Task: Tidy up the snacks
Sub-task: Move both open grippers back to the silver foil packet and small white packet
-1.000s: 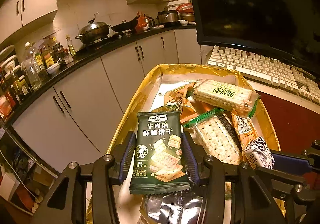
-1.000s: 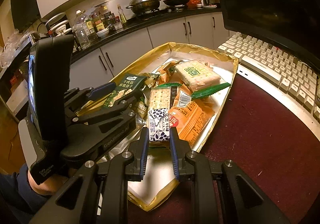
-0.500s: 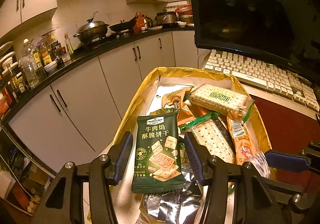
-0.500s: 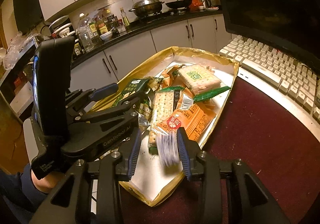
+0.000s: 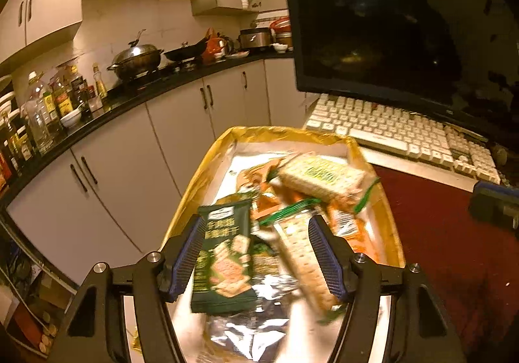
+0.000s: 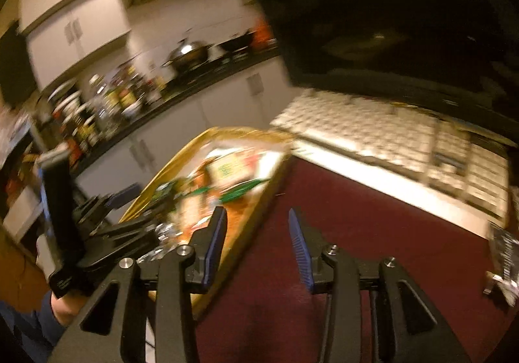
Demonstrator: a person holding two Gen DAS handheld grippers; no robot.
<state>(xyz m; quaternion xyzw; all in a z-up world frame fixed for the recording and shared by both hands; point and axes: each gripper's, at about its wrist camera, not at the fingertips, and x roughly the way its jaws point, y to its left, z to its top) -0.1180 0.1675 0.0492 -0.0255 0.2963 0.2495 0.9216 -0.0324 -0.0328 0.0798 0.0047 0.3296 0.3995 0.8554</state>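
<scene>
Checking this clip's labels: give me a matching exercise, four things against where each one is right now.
Things:
1. green packet
2. keyboard
3. wok
4. right gripper

Places:
A. on the stove
B. below the monitor
C. over the red mat, beside the tray
D. in the tray, between the open left gripper fingers

Pairs: 1-D, 2-B, 3-A, 4-C

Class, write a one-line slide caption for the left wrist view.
Left gripper, fingers just opening, over a dark green cracker packet in the gold snack tray.
</scene>
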